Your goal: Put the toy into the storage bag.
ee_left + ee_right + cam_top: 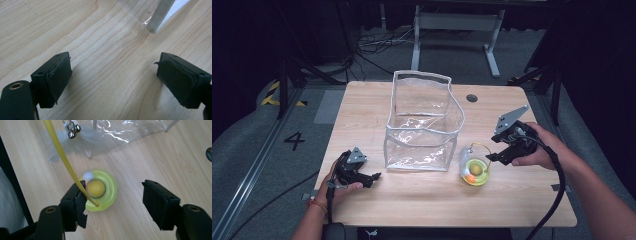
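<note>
A clear plastic bag with white piping (pixel 422 125) stands open in the middle of the wooden table (pixel 412 200). To its right lies a yellow-green ring toy (pixel 475 172) with an orange ball (pixel 96 188) in its centre, a yellow wire (pixel 62 155) arching up from it, and small bells with white feathers (pixel 72 131) at the wire's end. My right gripper (pixel 494 156) hovers just right of the toy; its jaws are open around it (pixel 117 202). My left gripper (pixel 374 176) rests near the bag's front left corner (pixel 157 20), open over bare wood (pixel 112 77).
A dark round grommet (pixel 471 98) sits in the table's far right part. Beyond the table are a grey floor with cables (pixel 377 42), a white frame (pixel 457 30) and a floor mark "4" (pixel 294 141).
</note>
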